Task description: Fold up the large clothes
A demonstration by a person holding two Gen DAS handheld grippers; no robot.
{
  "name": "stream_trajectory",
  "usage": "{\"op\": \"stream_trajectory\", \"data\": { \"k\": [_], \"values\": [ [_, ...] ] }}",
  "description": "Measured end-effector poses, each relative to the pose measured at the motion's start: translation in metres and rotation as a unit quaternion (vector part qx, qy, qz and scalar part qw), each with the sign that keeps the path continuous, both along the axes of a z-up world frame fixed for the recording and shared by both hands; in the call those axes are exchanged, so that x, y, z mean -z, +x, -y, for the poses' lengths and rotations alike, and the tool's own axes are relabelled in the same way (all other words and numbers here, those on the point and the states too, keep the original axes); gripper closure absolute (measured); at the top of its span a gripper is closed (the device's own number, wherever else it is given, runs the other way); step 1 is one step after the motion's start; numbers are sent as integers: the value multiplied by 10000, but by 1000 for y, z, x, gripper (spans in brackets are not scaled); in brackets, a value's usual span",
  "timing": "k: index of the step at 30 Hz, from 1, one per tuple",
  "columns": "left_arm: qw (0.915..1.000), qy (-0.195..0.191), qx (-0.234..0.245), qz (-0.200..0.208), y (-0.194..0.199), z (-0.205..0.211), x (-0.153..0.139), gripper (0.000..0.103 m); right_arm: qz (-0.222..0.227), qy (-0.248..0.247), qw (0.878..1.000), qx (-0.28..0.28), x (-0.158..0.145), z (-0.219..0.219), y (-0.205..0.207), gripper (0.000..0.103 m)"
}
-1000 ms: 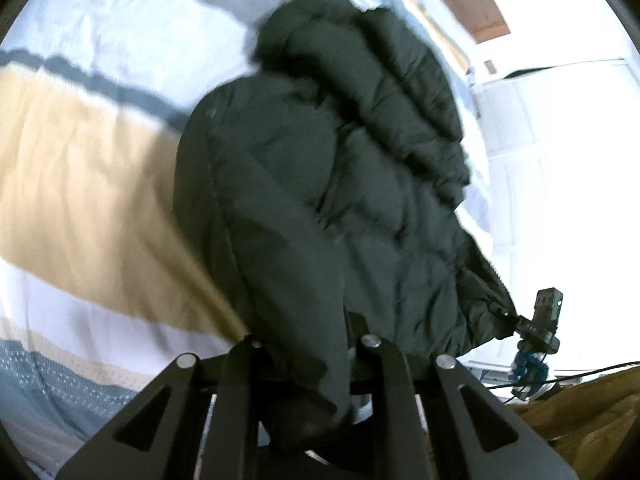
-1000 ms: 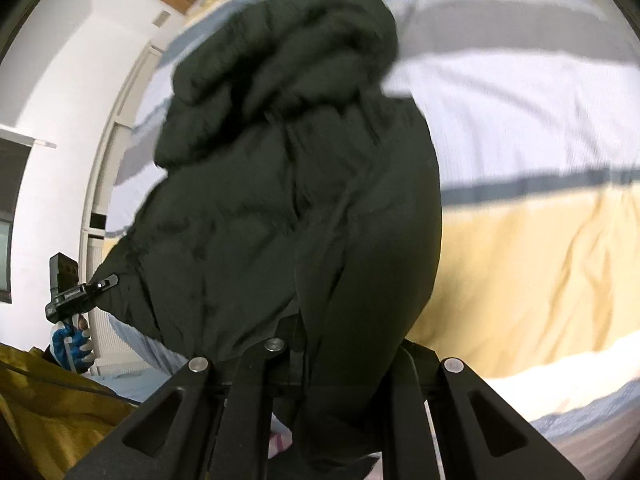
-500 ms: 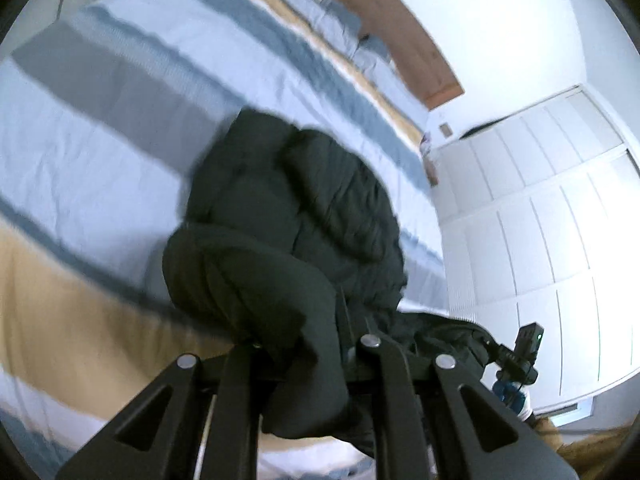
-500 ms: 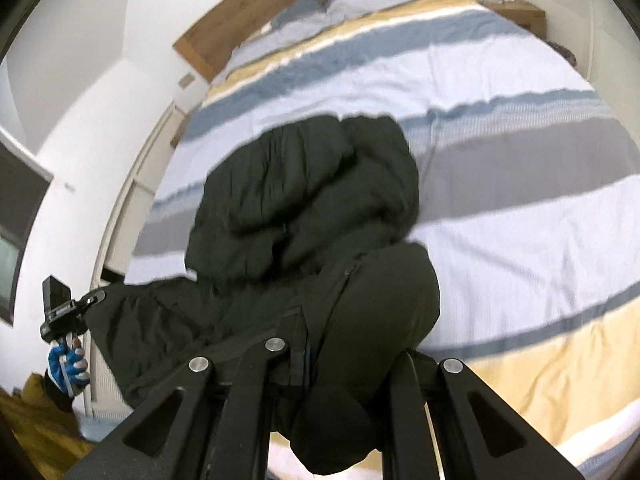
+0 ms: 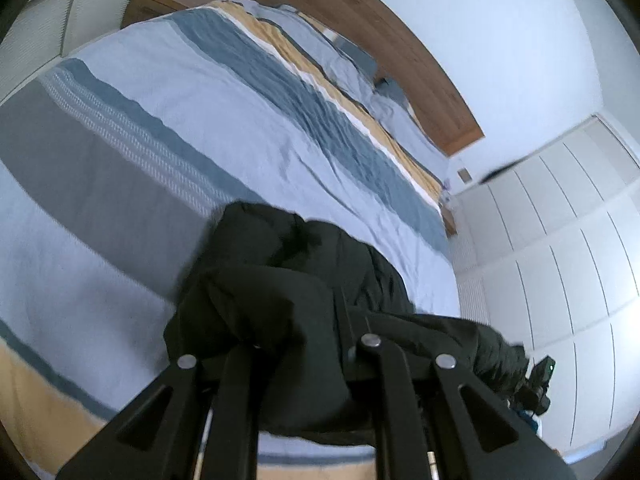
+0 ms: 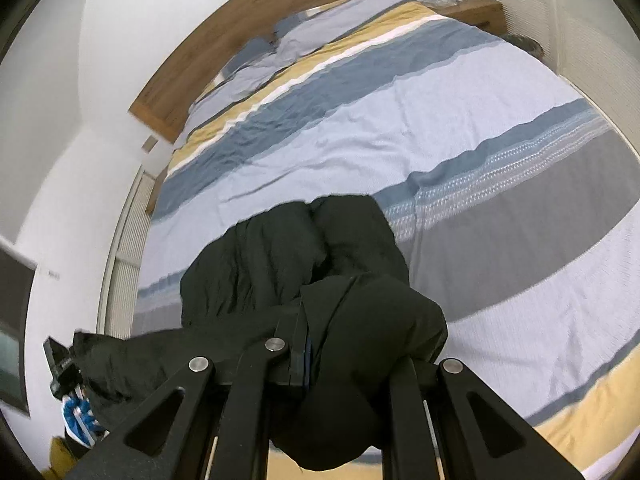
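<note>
A black puffy jacket [image 5: 304, 272] lies bunched on the striped bed [image 5: 240, 128]. Its near edge is lifted and stretched between both grippers. My left gripper [image 5: 296, 344] is shut on a fold of that edge, and the fabric drapes over its fingers and hides their tips. In the right wrist view the jacket [image 6: 288, 256] bulges over my right gripper [image 6: 340, 344], which is shut on the other end of the edge. Each view shows the other gripper at the far end of the taut hem: the right gripper [image 5: 536, 384], and the left gripper [image 6: 64, 364] held by a blue-gloved hand [image 6: 78, 412].
The bed's cover [image 6: 440, 128] runs far beyond the jacket to pillows [image 6: 288, 40] and a wooden headboard [image 5: 400, 48]. White wardrobe doors [image 5: 560, 240] stand along one side. A wooden nightstand [image 6: 476, 10] sits at one far corner and another nightstand [image 5: 160, 0] at the other.
Both grippers have risen with the jacket's edge and tilted upward, so the headboard and room have come into view. The lifted edge has moved toward the jacket's far end, which now looks shorter.
</note>
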State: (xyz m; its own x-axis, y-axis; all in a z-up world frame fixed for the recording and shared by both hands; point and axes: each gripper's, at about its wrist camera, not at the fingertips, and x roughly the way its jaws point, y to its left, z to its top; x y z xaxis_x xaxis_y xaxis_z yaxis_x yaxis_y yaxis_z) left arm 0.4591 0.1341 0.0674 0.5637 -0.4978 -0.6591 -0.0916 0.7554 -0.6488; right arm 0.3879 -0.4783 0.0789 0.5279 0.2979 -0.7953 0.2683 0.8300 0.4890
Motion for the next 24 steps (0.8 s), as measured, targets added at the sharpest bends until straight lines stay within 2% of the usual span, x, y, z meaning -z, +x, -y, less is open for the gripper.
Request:
{"op": "stream_trajectory", "data": {
  "k": [8, 14, 19, 24],
  "values": [
    [9982, 299, -340, -393, 85, 10, 43, 91, -394, 10, 9988, 282, 37, 15, 73, 93],
    [9943, 707, -381, -704, 140, 32, 88, 89, -761, -136, 9961, 419, 87, 15, 123, 93],
    [9903, 832, -399, -1038, 170, 45, 130, 87, -1099, -116, 9923, 566, 132, 21, 144, 93],
    [9902, 669, -436, -1149, 179, 49, 152, 84, -1319, 21, 9889, 677, 161, 22, 153, 93]
  ]
}}
